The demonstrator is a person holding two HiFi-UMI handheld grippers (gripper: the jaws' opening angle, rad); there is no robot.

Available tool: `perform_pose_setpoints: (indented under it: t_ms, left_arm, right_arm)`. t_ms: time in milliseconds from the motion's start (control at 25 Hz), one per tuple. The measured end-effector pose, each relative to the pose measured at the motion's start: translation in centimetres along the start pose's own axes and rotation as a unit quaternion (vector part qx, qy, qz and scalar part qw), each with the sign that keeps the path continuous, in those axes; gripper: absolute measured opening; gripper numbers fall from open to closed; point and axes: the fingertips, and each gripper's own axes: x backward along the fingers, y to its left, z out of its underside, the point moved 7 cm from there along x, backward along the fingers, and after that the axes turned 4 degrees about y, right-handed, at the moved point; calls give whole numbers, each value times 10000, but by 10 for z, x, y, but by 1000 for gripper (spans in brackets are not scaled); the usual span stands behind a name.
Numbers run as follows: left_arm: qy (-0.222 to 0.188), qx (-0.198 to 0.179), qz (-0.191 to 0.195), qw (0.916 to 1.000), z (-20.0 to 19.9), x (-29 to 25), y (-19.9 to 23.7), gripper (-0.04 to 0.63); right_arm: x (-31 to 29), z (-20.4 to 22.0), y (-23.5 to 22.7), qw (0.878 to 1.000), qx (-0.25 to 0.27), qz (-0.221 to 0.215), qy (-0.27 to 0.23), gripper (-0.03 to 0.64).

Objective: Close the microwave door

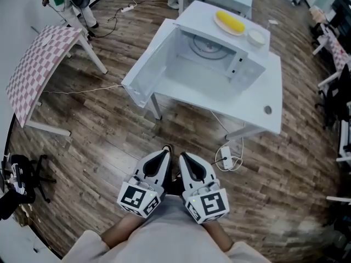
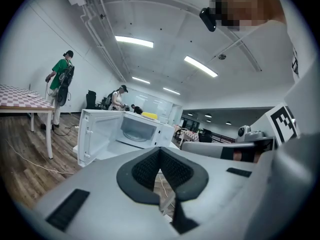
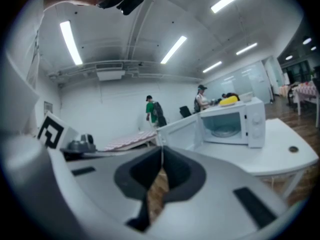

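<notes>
The door sticks out left of the microwave, far ahead; left gripper is on its side, w/ right gripper beside it, both pinched closed & empty.

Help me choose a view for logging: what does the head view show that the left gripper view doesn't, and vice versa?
Only the head view: the power strip on the floor and the white bowl atop the microwave. Only the left gripper view: ceiling lights and, close up, the shut jaws of the left tongs. Both: the microwave's open door and yellow food on top.
</notes>
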Motion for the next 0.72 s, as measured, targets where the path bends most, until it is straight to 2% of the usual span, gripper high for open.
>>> perform_pose_setpoints:
  t_ms: [360,720]
  left_arm:
    - [178,14,431,9989,-15,-43,18,19]
    - [121,-6,524,9986,-47,-75,60,19]
  right_arm:
    - [-38,-23,-25,9999,6,159,34,23]
    - [-92,-47,-40,9998,61,198,46,23]
